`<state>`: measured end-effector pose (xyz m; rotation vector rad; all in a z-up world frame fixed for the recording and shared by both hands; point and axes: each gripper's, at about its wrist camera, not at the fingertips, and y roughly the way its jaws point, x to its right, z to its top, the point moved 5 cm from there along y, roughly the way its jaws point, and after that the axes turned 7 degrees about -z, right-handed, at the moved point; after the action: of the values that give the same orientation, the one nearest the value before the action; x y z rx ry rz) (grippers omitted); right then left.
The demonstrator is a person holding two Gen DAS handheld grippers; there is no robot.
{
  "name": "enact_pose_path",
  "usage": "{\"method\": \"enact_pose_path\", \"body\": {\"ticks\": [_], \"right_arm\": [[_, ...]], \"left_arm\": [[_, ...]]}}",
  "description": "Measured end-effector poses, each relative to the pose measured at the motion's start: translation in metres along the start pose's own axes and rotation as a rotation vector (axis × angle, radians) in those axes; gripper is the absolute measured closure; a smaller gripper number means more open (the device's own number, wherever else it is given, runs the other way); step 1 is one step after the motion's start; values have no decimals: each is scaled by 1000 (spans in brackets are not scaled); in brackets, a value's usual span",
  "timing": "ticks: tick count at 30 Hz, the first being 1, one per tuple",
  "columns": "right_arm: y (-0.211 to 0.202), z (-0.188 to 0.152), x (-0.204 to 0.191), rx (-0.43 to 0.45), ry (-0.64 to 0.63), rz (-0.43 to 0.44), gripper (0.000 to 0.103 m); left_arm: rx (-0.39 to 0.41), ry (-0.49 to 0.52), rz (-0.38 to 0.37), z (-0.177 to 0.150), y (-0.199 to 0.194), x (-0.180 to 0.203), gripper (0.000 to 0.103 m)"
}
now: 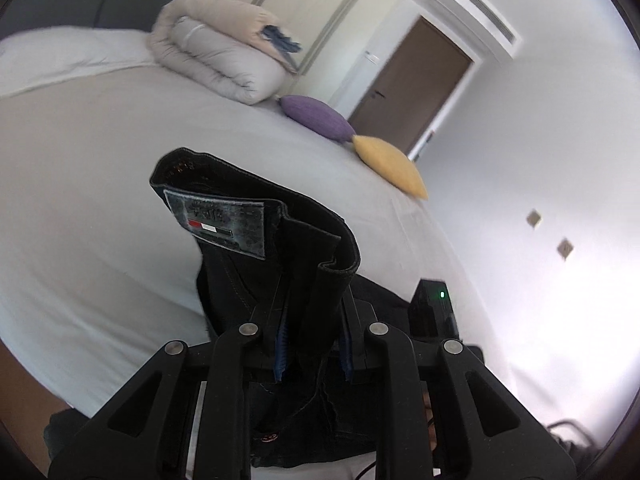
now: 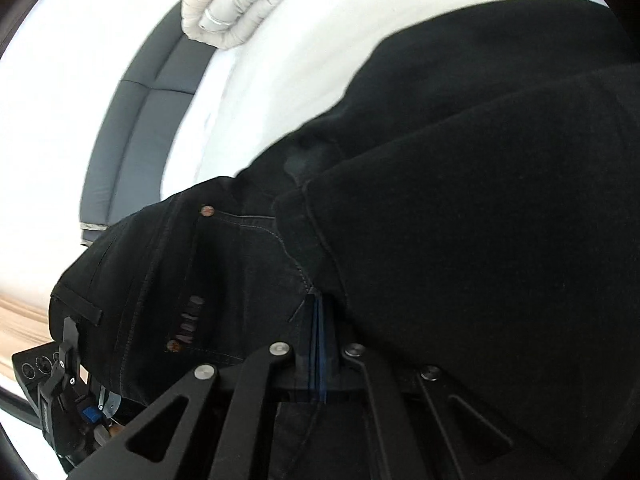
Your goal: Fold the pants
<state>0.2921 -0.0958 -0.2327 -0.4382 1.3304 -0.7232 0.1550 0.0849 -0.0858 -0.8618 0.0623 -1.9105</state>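
Note:
The pants (image 1: 256, 220) are black jeans with a grey patch label at the waistband. My left gripper (image 1: 314, 344) is shut on the waistband, which stands up bunched between its fingers, above the bed. In the right wrist view the pants (image 2: 460, 200) fill most of the frame, with a front pocket and copper rivets showing. My right gripper (image 2: 320, 344) is shut on the fabric near the pocket seam. The left gripper (image 2: 68, 392) shows at the lower left, holding the other end of the waistband.
The bed (image 1: 100, 200) has a pale sheet. A folded beige duvet (image 1: 216, 48) lies at its far side, with a purple cushion (image 1: 316, 118) and a yellow cushion (image 1: 390, 164) near the right edge. A brown door (image 1: 412, 84) stands behind. A grey headboard (image 2: 132, 128) shows.

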Motion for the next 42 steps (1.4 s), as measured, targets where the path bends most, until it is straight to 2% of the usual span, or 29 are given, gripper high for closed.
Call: {"method": "enact_pose_path", "body": {"ticks": [1, 2, 3, 4, 5, 7, 10, 13, 16, 19, 21, 22, 23, 24, 25, 26, 28, 33, 37, 42], "right_arm": [[-8, -1, 2, 3, 21, 36, 90], [-18, -2, 5, 16, 39, 70, 66], [-35, -1, 7, 49, 62, 138, 52], [-50, 0, 12, 82, 79, 189, 31], [-68, 1, 19, 124, 101, 229, 19], [-100, 2, 31, 178, 131, 297, 14], [-123, -1, 42, 167, 126, 337, 10], [-126, -10, 49, 139, 90, 283, 8], [-122, -22, 55, 120, 69, 244, 8], [-123, -26, 58, 121, 49, 249, 8], [-123, -28, 61, 122, 35, 229, 16], [-122, -28, 63, 116, 30, 212, 30], [-121, -28, 69, 106, 30, 181, 50], [-125, -25, 80, 98, 34, 147, 58], [-128, -24, 88, 93, 38, 110, 78], [-136, -20, 100, 93, 41, 89, 87], [-142, -24, 111, 107, 45, 92, 89], [-167, -33, 124, 157, 5, 30, 91], [-171, -22, 127, 184, 13, 32, 91], [-178, -20, 138, 207, 35, 30, 91]], "left_arm": [[-16, 38, -3, -2, 7, 13, 85], [-36, 87, -4, -5, 15, 28, 85], [-57, 133, -2, -10, 23, 42, 85], [-74, 164, -1, -14, 30, 53, 85], [-99, 205, 0, -22, 41, 66, 85], [-144, 251, 4, -37, 59, 83, 85], [-217, 364, 32, -65, 90, 114, 85], [-278, 474, 58, -90, 113, 137, 85], [-323, 561, 72, -111, 134, 157, 85], [-351, 652, 70, -134, 150, 181, 85], [-370, 709, 52, -148, 163, 197, 85], [-376, 721, 43, -154, 166, 200, 85], [-386, 735, 34, -160, 171, 207, 85], [-392, 745, 32, -164, 176, 213, 85], [-395, 752, 30, -168, 181, 218, 85], [-402, 751, 18, -172, 186, 223, 85], [-412, 760, 3, -177, 198, 232, 86], [-431, 788, -32, -197, 221, 259, 87], [-432, 783, -64, -189, 243, 264, 87], [-450, 791, -87, -199, 267, 279, 87]]}}
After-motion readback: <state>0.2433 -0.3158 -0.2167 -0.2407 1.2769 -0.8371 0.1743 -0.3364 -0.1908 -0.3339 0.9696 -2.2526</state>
